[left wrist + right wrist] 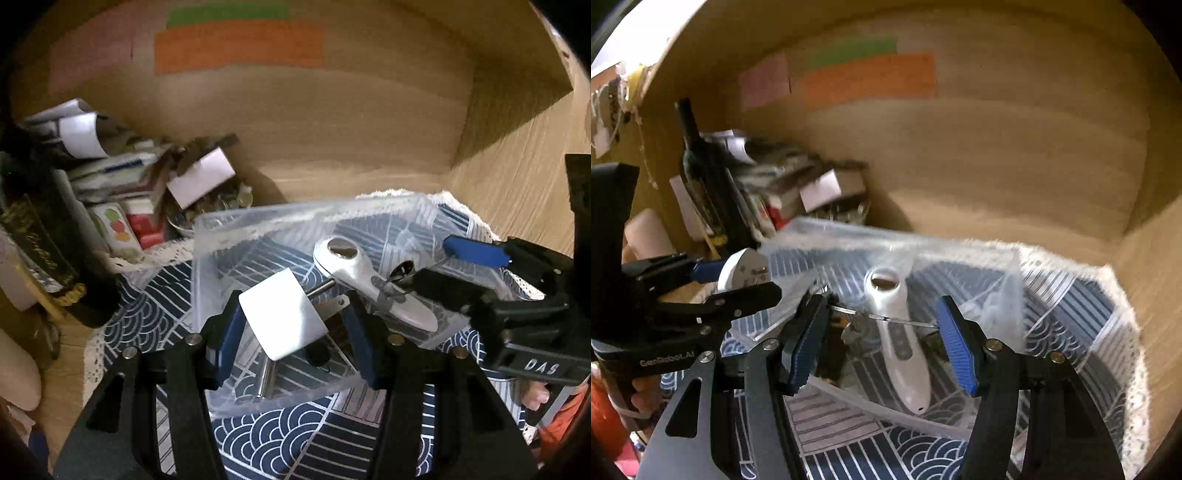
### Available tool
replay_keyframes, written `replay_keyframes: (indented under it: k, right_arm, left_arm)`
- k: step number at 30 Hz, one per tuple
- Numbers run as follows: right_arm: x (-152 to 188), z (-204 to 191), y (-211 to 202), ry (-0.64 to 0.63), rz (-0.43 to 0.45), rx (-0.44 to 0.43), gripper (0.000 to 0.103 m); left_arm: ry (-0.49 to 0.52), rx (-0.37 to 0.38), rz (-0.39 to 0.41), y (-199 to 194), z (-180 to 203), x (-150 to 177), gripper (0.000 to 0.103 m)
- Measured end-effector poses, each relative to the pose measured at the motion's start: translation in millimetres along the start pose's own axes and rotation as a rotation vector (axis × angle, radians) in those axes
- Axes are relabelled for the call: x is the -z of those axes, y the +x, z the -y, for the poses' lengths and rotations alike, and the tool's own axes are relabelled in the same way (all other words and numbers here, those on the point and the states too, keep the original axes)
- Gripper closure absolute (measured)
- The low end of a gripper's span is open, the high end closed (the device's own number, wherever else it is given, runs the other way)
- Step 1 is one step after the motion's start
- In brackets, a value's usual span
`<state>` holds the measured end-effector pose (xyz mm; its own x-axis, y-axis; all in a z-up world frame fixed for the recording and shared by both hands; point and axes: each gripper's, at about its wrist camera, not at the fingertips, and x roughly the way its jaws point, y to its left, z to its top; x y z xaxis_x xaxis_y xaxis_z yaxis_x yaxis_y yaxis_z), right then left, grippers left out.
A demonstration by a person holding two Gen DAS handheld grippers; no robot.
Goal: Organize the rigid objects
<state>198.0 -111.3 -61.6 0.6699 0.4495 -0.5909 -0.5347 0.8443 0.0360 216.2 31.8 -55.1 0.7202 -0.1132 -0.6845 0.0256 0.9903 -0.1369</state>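
Note:
A clear plastic bin (pixel 236 221) sits on a blue wave-pattern cloth (pixel 155 317) inside a wooden cabinet. In it lie a white handheld device (pixel 354 269) with a round lens, small metal pieces (pixel 391 291) and a metal rod (pixel 267 376). My left gripper (pixel 288 325) is shut on a white plug adapter (pixel 282 317) and holds it over the bin's near side. My right gripper (pixel 882 343) is open above the white device (pixel 905 347), its fingers either side of it; a thin metal wire (pixel 886 317) spans between them. The adapter also shows in the right wrist view (pixel 742 271).
At the back left stand a dark bottle (pixel 701 184), stacked boxes and cards (pixel 122 184) and a bowl of coins (pixel 221 206). Coloured paper notes (pixel 236 48) stick to the cabinet's back wall. A cabinet side wall (pixel 517 177) rises at the right.

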Motion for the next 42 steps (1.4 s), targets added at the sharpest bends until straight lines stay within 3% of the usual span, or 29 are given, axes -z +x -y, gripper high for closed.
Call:
replay_keyframes:
  k: [9,13,26,34,42]
  right_arm:
    - [6,3,27,0.006,-0.081,-0.01,0.044]
    - [4,4,21,0.01,-0.069,-0.008,0.044]
    - [1,-10,-47,-0.025,0.087,0.031,0.035]
    - [7,-19,-105,-0.025,0.213,0.049,0.022]
    - [20,-28,-149,-0.019,0.32,0.083,0.01]
  left_arm:
    - [-0.01,0.016,-0.006,3,-1,-1,0.049]
    - [-0.005,0.002,0.015,-6,-1,-2,0.046]
    - [0.002,-0.035,0.163,-81,0,3,0.034]
    - [0.016,-0.057,0.283,-136,23,16,0.011]
    - [0.016,-0.089,0.383,-179,37,35,0.002]
